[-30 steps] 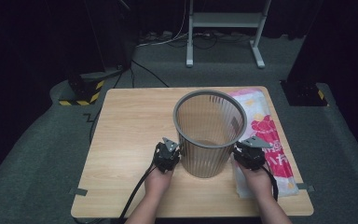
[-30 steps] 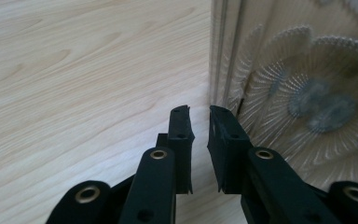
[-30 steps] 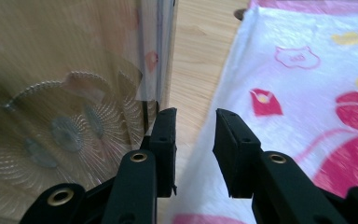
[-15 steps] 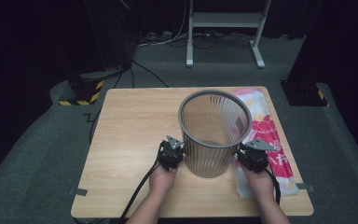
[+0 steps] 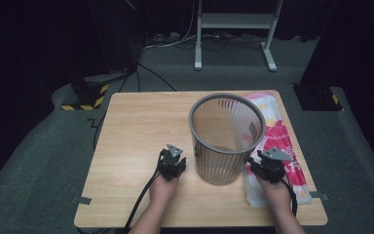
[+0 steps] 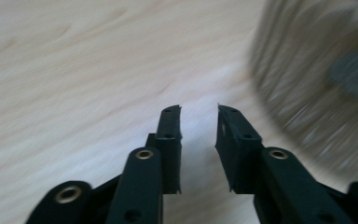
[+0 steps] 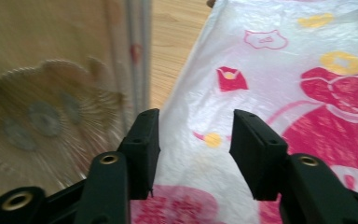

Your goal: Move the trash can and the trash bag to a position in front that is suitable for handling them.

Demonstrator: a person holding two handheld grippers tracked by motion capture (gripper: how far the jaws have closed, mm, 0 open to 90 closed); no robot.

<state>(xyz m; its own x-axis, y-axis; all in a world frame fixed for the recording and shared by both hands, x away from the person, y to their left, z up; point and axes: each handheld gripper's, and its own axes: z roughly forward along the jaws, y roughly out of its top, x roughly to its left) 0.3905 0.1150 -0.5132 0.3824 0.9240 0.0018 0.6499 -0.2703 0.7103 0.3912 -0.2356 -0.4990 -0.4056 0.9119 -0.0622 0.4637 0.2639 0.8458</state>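
I have just let go of the mesh wastebasket [image 5: 227, 139]: both jaw pairs have been opening and now stand apart with nothing between them. It stands upright on the counter [image 5: 136, 126], between my left hand-held gripper [image 5: 171, 163] and right hand-held gripper [image 5: 268, 168], beside the pink-printed plastic bag [image 5: 285, 146], ready for lining.

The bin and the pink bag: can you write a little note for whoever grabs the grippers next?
Left gripper: open, nothing between its jaws, just left of the bin; jaws just opened.
Right gripper: open, nothing held, over the bag; jaws just opened too.
Bin stands upright on the table, beside the flat bag.
Done: bin let go.
Left, probably: pick up the bag and line the bin.
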